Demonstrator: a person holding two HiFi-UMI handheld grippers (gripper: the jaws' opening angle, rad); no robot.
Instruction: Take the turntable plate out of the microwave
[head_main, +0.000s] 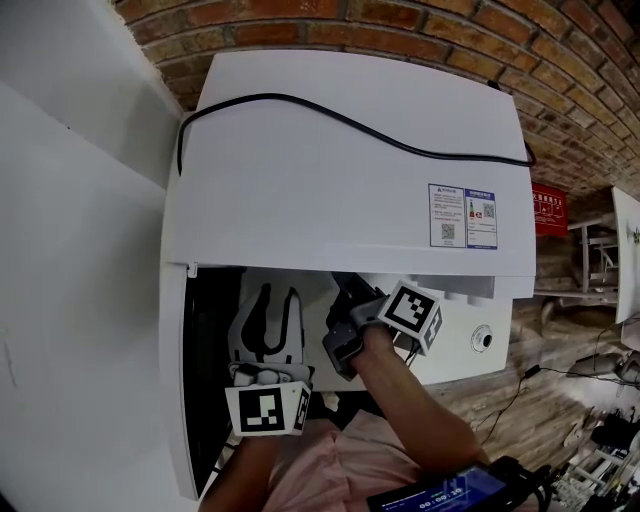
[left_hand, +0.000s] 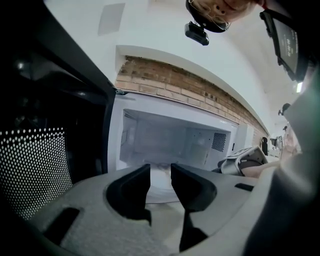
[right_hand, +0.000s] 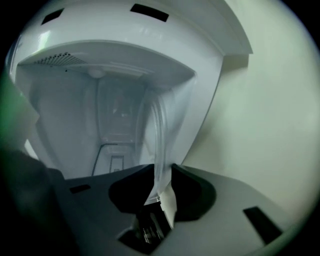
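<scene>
Right gripper (right_hand: 162, 172) clamped on turntable plate (right_hand: 159, 135) rim inside microwave (head_main: 330, 180); left gripper (left_hand: 160, 172) narrowly parted, holding nothing, before microwave opening.

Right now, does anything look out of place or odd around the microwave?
Only the black cable lying across the top of the microwave. The turntable plate, held by its rim in the right gripper, looks intact.
</scene>
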